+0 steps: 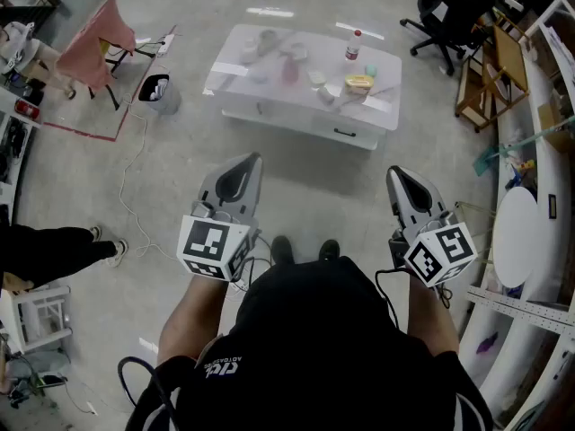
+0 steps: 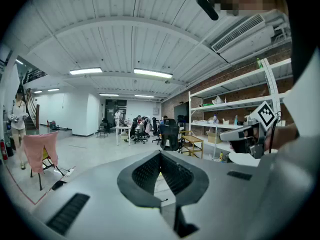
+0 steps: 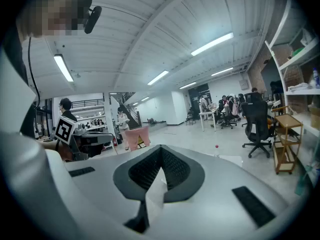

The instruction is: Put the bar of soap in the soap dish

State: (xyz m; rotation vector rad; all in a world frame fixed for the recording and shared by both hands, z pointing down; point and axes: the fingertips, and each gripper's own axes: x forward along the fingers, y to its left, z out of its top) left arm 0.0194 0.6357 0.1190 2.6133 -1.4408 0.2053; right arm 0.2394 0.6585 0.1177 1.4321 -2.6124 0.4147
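My left gripper (image 1: 252, 162) and right gripper (image 1: 393, 174) both have their jaws closed together, holding nothing. The worktop (image 1: 269, 92) stands well apart at twelve o'clock. A yellow lump (image 1: 359, 83) on it may be the soap. I am only approaching, I judge; next I must step close and open one pair of jaws.

You are standing in a large open lab-cum-office. A bare concrete floor (image 1: 296, 178) is stretching out past a low white table (image 1: 269, 115), strip lights (image 2: 152, 73) are glowing on a ribbed ceiling (image 2: 125, 29), metal shelving (image 2: 235, 104) is running along a brick wall (image 2: 240, 79), and people (image 2: 137, 124) are sitting among office chairs (image 2: 169, 133).
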